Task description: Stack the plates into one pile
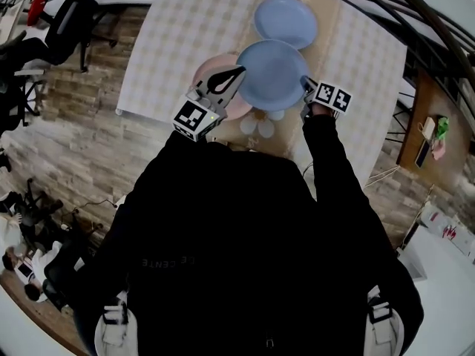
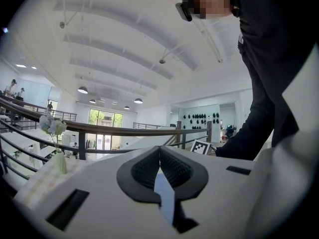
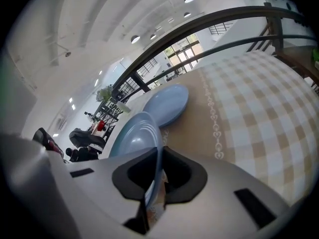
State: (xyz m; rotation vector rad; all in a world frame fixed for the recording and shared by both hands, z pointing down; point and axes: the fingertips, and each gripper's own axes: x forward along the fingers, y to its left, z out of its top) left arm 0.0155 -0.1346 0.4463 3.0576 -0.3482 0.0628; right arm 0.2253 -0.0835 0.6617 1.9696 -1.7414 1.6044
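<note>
Right gripper (image 1: 305, 84) pinches the rim of the blue plate (image 1: 271, 74) at centre frame, overlapping the pink plate (image 1: 241, 110); left gripper (image 1: 239, 70) has its jaws pressed together.

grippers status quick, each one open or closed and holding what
Left gripper: closed, nothing seen in it.
Right gripper: closed on the blue plate at its rim.

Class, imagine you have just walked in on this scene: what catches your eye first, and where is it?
First comes the blue plate, held tilted above the near part of the table with its rim pinched in the right hand-held gripper. Behind it a second blue plate lies on the checked cloth. A pink plate peeks out from under the held plate's left side.
</note>
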